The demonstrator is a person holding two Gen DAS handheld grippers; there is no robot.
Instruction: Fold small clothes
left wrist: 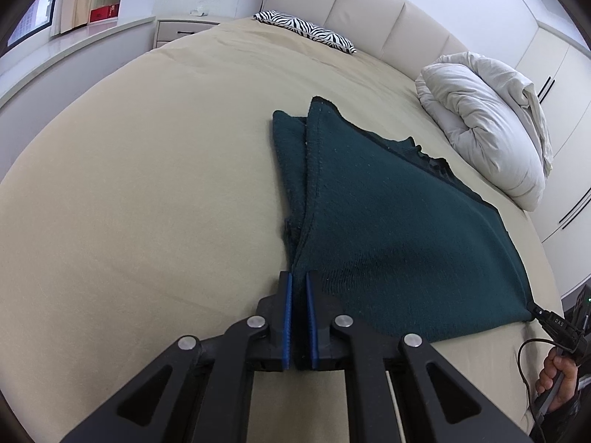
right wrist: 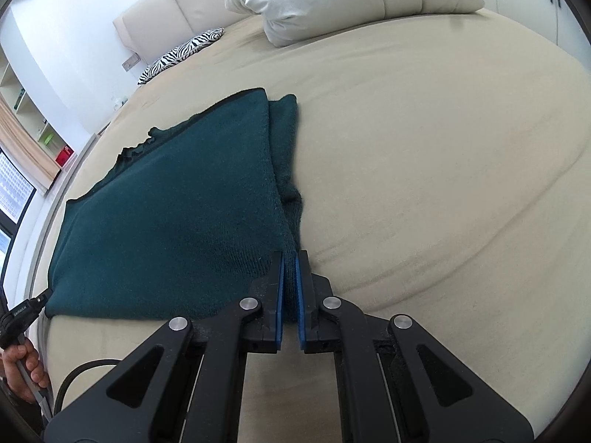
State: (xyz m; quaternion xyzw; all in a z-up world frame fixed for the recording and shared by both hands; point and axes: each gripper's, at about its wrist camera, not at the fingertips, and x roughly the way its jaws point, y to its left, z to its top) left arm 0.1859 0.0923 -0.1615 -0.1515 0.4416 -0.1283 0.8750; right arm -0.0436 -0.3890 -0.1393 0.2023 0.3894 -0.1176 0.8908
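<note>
while pinching dark green sweater (left wrist: 388, 221) corners, left hand-held gripper (left wrist: 299, 280), right hand-held gripper (right wrist: 290, 258), beige bed (left wrist: 147, 184)

Each view is taken from close above the bed (left wrist: 129, 192), along its own gripper's fingers toward the headboard (left wrist: 332, 3). The dark green garment (left wrist: 388, 221) (right wrist: 177, 203) is shared, seen from opposite near corners.

I see my left gripper (left wrist: 299, 280) and right gripper (right wrist: 290, 258) as matte black linkages with round silver pivot screws and ribbed blue pads (left wrist: 288, 317); bare-skinned hands (right wrist: 22, 369) grip the handles, black cables (left wrist: 524, 361) looping nearby
</note>
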